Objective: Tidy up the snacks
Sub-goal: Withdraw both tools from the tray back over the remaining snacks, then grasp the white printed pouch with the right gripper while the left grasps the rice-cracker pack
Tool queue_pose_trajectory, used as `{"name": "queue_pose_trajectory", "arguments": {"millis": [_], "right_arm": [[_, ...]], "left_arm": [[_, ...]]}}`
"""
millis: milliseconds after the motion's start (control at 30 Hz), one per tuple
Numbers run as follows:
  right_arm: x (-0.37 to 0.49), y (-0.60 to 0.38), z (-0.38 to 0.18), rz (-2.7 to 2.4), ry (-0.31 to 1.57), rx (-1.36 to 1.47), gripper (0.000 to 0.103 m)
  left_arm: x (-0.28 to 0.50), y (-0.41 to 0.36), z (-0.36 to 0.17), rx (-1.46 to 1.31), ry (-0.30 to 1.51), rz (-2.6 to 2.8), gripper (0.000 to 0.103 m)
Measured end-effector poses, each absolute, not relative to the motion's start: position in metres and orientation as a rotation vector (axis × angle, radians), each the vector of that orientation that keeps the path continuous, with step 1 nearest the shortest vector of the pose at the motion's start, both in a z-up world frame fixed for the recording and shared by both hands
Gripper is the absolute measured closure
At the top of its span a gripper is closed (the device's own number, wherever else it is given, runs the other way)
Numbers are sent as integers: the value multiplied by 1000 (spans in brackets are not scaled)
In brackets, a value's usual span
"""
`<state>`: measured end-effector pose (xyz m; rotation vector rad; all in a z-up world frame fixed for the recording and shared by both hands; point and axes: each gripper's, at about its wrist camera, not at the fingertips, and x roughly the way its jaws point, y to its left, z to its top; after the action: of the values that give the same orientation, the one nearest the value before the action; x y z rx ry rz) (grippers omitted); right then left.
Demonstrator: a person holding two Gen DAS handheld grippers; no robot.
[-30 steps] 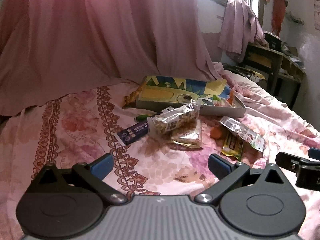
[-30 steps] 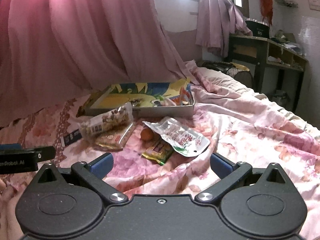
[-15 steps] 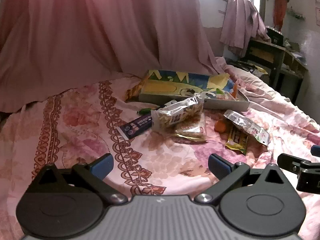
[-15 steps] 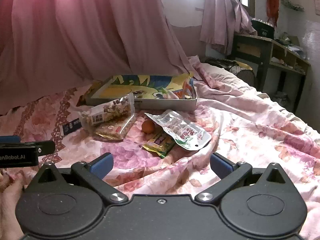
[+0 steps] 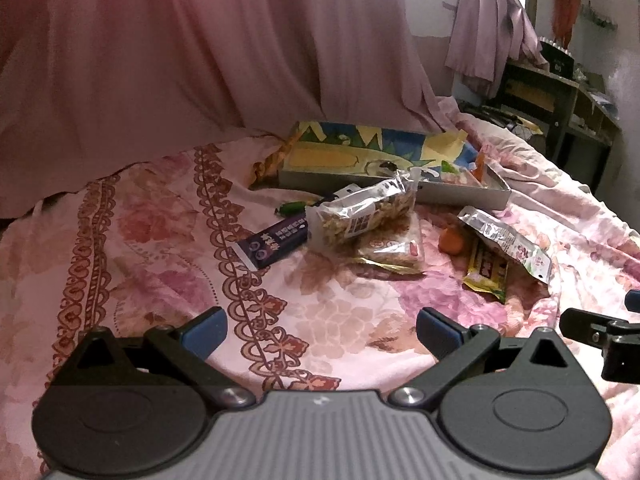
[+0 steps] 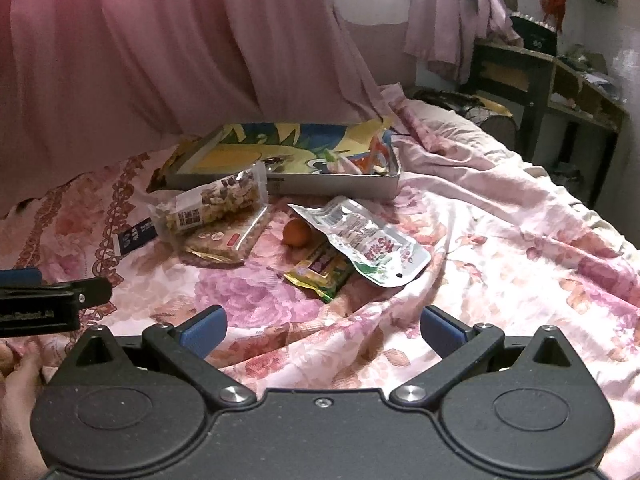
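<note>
On the pink floral bedspread (image 5: 168, 248) ahead of me, the snacks lay scattered just in front of a shallow tray (image 5: 400, 194) with a bright cartoon lining, and both of my tools hovered short of them with nothing between their fingers. My left gripper (image 5: 322, 330) was spread wide, its blue pads (image 5: 204, 330) apart over bare cloth; the nearest thing ahead of it was a dark purple bar (image 5: 274, 242), a little to the left of its centre line, with a small green candy (image 5: 292, 208) beyond that. Straight ahead, farther off, a clear bag of mixed nuts (image 5: 360, 216) rested partly on a flatter clear packet (image 5: 392, 250), the nut bag's far end reaching the tray's near wall. My right gripper (image 6: 322, 324) was likewise released, jaws wide. Directly beyond it, past a raised fold of the bedspread (image 6: 500, 248), a yellow-green wrapper (image 6: 320, 274) lay tucked under the near edge of a silver pouch (image 6: 360, 240), and a small orange fruit (image 6: 297, 233) sat touching the pouch's left side. The bag of mixed nuts (image 6: 218, 204) lay off to that gripper's left, and the tray (image 6: 332, 184) well beyond, holding a few wrapped items (image 6: 372, 158) in its right end. In the right view, the tip of my left gripper (image 6: 48, 300) showed at the left edge, near my hand (image 6: 16, 400).
</note>
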<state>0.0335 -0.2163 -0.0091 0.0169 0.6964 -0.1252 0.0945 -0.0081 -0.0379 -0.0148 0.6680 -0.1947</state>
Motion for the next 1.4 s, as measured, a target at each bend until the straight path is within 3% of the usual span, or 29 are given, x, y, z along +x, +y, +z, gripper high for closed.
{"name": "queue_pose_trajectory", "arguments": {"millis": [867,1267,1400], "right_arm": [[139,-287,-11,79,753,119,1],[176,-287,-50,225,766,-228,1],[191,-295,-64,233,798,-214,1]], "left_arm": [[174,-45,-50,13,726,-309,0],[216,-69,-72,16,796,-367,0],[229,-77,-79,10,819,-376,0]]}}
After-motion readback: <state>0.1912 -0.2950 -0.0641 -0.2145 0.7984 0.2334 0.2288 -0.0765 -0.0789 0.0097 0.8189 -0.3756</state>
